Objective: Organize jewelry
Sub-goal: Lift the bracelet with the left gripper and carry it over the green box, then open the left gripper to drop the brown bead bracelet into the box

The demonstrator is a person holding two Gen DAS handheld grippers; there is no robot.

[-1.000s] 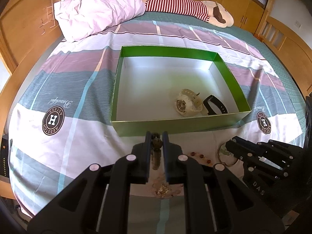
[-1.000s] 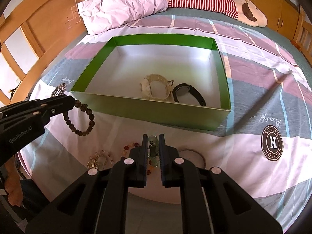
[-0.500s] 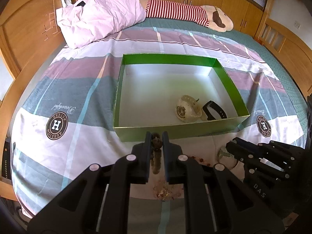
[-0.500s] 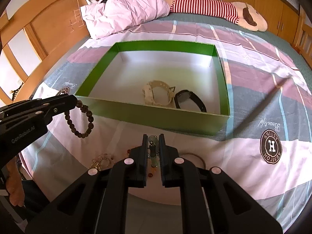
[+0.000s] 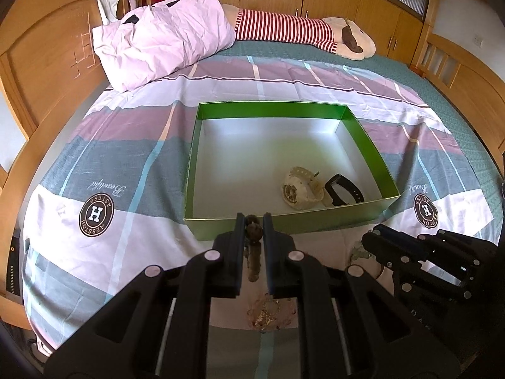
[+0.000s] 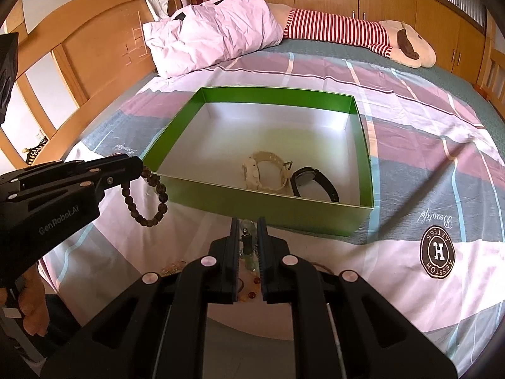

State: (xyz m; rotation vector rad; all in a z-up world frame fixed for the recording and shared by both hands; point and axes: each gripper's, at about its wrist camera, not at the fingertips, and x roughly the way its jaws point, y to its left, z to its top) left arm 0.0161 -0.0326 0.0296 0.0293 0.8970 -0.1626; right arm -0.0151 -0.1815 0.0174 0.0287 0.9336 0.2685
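Observation:
A green box [image 5: 284, 222] [image 6: 252, 203] with a white floor lies on the bed. It holds a cream watch [image 5: 300, 189] [image 6: 265, 173] and a black watch [image 5: 342, 189] [image 6: 312, 183]. My left gripper [image 5: 254, 227] [image 6: 139, 165] is shut on a dark bead bracelet [image 6: 148, 199] [image 5: 254, 246], which hangs just before the box's near wall. My right gripper [image 6: 246, 230] [image 5: 367, 237] is shut on a pale green pendant piece [image 6: 247, 249], held above the bed near the box. A gold-and-pink bracelet [image 5: 268, 314] and amber beads [image 6: 249, 293] lie on the sheet below.
A pink pillow [image 5: 164, 50] [image 6: 214, 34] and a striped plush toy [image 5: 300, 31] [image 6: 363, 34] lie at the head of the bed. A wooden headboard [image 6: 94, 50] runs along the left. The bed's near edge [image 6: 268, 331] is just under the grippers.
Both grippers have risen and drawn back a little with their pieces; the box looks smaller and farther. The bead bracelet now hangs closer to the box's near left corner.

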